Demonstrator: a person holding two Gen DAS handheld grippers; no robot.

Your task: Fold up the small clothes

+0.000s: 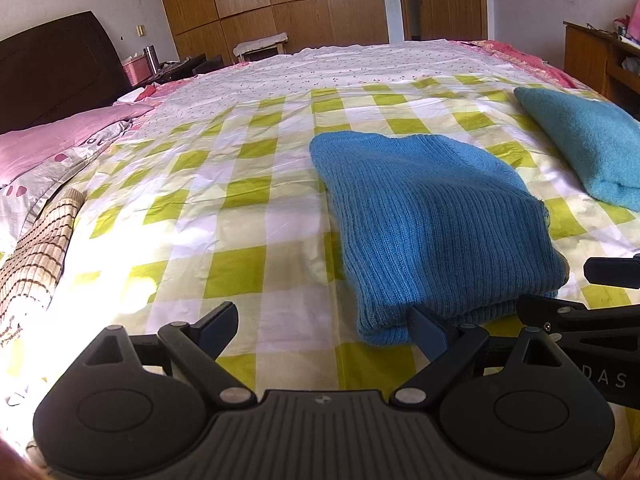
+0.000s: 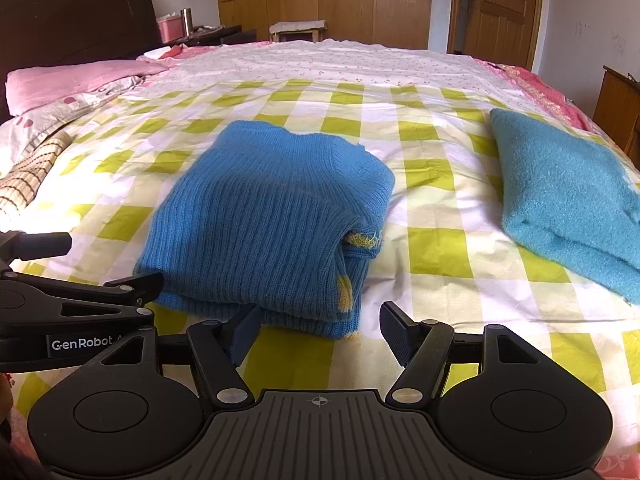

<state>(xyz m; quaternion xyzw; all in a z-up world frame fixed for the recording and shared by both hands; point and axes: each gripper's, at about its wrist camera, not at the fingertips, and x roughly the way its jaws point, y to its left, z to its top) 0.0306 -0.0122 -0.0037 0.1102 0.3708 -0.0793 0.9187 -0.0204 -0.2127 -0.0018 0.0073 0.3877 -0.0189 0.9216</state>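
A blue ribbed knit sweater (image 1: 432,220) (image 2: 272,216) lies folded in a thick stack on the green-and-white checked sheet (image 1: 224,216) (image 2: 436,248). A yellow trim shows at its right fold. My left gripper (image 1: 324,328) is open just in front of the sweater's near-left corner, nothing between its fingers. My right gripper (image 2: 318,328) is open at the sweater's near edge, its left fingertip (image 2: 244,330) close to the knit. Each gripper shows at the side of the other's view.
A folded teal fuzzy garment (image 1: 584,144) (image 2: 568,208) lies to the right on the bed. Pink pillows (image 1: 60,140) and a striped cloth (image 1: 36,256) sit at the left. A dark headboard, nightstand, wardrobe and door stand behind.
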